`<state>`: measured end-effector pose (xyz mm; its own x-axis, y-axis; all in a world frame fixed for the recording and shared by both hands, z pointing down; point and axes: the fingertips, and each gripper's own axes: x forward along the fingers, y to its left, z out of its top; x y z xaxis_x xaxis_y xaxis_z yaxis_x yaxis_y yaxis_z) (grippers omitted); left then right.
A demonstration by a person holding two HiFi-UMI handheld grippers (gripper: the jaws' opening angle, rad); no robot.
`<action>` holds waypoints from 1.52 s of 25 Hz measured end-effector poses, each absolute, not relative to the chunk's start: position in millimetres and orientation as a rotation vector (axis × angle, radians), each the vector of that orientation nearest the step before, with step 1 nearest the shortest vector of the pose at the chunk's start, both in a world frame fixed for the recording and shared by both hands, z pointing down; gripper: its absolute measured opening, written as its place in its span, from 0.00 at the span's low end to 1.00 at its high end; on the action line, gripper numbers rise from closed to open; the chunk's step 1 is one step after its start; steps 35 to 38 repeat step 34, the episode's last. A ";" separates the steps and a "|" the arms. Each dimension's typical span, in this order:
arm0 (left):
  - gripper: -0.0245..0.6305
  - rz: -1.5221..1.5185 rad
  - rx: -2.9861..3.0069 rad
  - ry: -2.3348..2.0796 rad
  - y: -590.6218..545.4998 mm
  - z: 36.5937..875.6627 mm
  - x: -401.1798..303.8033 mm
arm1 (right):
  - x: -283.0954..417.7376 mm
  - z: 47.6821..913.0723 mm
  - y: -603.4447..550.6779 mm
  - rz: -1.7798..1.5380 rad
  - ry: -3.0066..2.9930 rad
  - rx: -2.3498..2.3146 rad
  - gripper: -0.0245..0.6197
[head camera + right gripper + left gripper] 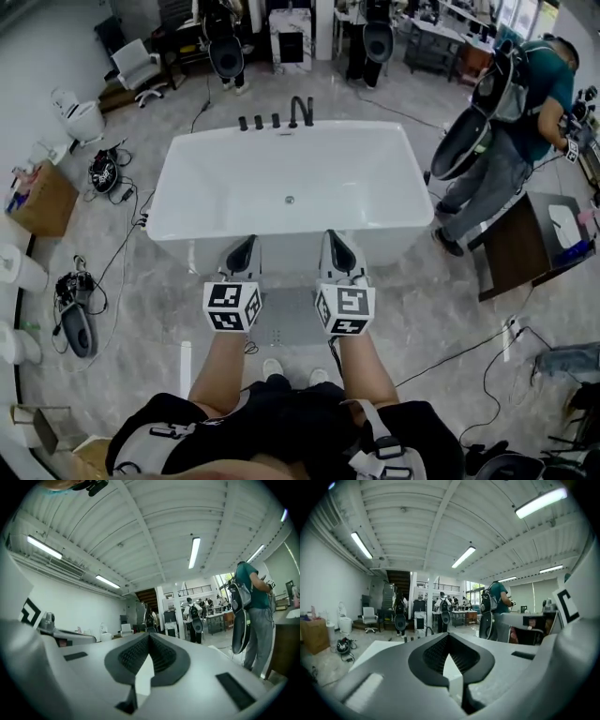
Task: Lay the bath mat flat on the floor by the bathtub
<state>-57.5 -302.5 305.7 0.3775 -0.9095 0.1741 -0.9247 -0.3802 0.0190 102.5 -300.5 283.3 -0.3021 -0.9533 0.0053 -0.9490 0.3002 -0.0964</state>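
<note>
The left gripper and right gripper are being held clenched and empty over the bath mat at the bathtub's near side, so any wrinkle may be going uncorrected.

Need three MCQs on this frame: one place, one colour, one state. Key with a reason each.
1. Where is the grey rectangular bath mat relative to the white bathtub?
A) inside it
B) flat on the marbled grey floor just in front of it
C) draped over its rim

2. What colour is the shirt of the person standing at the right?
A) red
B) teal
C) yellow

3. What state are the left gripper and the right gripper in?
A) both shut, empty
B) both wide open
C) both clamped on the mat

Key: 1 B, the head view shows the mat lying on the floor before the tub. 2 B, the shirt shows teal. 3 A, each gripper view shows the pads meeting with nothing between.
</note>
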 end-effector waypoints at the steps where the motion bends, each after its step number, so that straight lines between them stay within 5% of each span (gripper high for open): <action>1: 0.04 0.208 2.517 -1.715 -302.1 293.1 -59.6 | 107.2 265.5 -299.0 -0.111 2.467 -1.823 0.05; 8: 0.04 0.160 2.581 -1.783 -302.2 216.9 -50.6 | 131.7 187.9 -294.1 -0.014 2.369 -1.829 0.05; 38: 0.04 0.144 2.588 -1.794 -285.4 199.8 -61.9 | 111.9 209.1 -289.3 -0.089 2.436 -1.778 0.05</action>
